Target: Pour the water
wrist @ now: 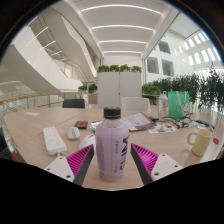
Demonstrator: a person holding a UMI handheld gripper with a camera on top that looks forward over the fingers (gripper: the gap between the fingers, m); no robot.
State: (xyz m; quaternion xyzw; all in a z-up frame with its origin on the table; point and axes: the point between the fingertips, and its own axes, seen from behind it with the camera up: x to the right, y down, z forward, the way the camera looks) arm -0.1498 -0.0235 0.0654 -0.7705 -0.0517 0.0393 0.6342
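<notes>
Bottle [112,143] fills the gap between gripper [113,163] fingers, blocking straight ahead. Left: white flat box [53,140] and small white item [75,131] on counter [30,128], bare strip between. Right: mug [199,142], green container [176,103], clutter; bare counter nearer.

A clear bottle [112,146] with a white cap stands upright between the fingers of the gripper [113,163], whose magenta pads [146,157] flank its lower body (whether both press on it cannot be told). It rises over a pale table [30,128]. Left of it lie a white box [53,141] and a small white object [74,132]. To the right stand a cream mug [199,143] and, further back, a green container [177,104]. Potted plants [119,69] line the background.
</notes>
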